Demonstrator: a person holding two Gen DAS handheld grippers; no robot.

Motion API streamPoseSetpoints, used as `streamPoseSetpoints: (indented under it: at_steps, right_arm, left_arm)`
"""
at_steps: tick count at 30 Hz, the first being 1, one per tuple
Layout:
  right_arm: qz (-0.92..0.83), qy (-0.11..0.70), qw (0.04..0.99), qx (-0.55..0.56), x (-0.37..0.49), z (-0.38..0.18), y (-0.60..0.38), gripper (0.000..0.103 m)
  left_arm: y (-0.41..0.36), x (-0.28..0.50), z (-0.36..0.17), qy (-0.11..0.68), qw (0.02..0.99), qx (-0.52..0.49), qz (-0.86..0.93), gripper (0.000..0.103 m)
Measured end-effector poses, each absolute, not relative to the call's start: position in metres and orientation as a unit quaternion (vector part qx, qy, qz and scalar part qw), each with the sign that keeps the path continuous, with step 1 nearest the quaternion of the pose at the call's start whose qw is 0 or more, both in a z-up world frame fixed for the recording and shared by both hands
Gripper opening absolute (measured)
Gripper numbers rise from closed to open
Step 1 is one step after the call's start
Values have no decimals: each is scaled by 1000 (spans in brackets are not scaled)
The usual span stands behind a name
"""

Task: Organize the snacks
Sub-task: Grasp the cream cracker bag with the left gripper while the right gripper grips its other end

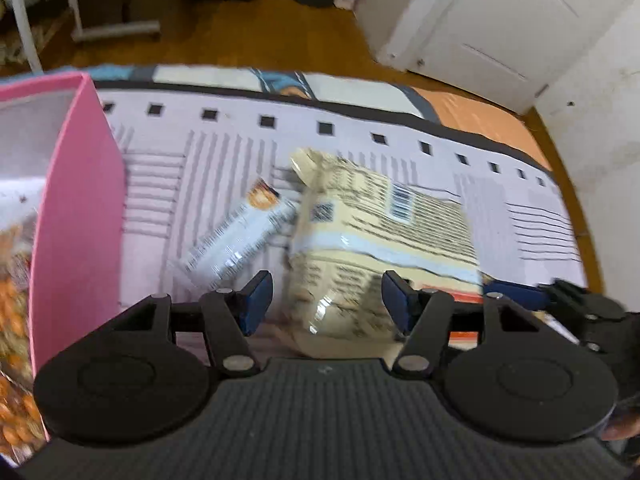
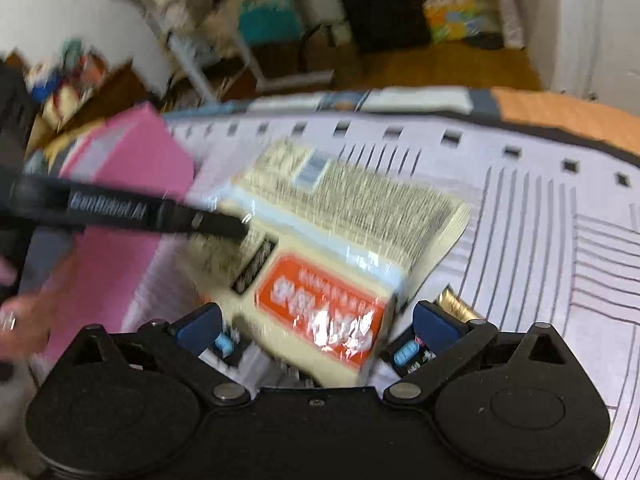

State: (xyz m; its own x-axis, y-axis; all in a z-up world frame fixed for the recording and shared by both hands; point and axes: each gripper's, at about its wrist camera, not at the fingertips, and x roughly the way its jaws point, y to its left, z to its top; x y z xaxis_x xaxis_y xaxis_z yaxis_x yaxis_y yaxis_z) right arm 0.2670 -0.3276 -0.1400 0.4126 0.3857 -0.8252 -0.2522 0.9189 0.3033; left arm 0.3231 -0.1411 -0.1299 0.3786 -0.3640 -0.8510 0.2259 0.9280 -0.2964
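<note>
A cream snack bag [image 1: 380,232] with an orange label [image 2: 320,316] lies on the lilac patterned cloth [image 1: 192,152]. My left gripper [image 1: 328,304] hovers over the bag's near end, and its blue pads stand apart from the bag, so it is open. My right gripper [image 2: 318,328] is wide open astride the orange-label end, with neither pad pressing on the bag. A white snack bar [image 1: 240,236] lies left of the bag. The pink box [image 1: 76,208] at the far left holds orange snacks. In the right wrist view a black finger [image 2: 192,220] of the left gripper crosses the bag.
A gold wrapper [image 2: 456,304] and small blue-labelled packets [image 2: 406,348] lie under the right gripper. The pink box [image 2: 132,160] stands left of the bag, with a hand [image 2: 24,312] beside it. The table's far edge drops to a wooden floor [image 1: 260,44]; a white door [image 1: 500,20] stands beyond.
</note>
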Motion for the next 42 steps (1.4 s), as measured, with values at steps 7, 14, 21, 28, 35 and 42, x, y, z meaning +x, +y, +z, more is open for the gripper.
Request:
streamPoseSetpoints:
  at_steps: [7,14,21,28,35,42]
  right_arm:
    - [203,507,837,-43,274,-151,-298,103]
    - [164,446,878,-64,254,-172,-299,103]
    - [127,459,877,-58,246,-162,-285,103]
    - [97,447,888,-50,215,-149,-268,103]
    - [60,429,899,-63,189,-131,-249,103]
    - [54,430,898,-78,161,-104,-231,103]
  left_arm:
    - [-150,338,-147,543,810,-91,-202,64]
    - [-158,328,-153,535,812,-73,-223,62]
    - [-166,320,-154,538,805,-59,-242,63]
    - [-164,304,-146,551,788,-62,-266,61]
    - [-157,281,-130,559,776,-59,-284,60]
    - [-145,252,-103,551,778,-50,-299,61]
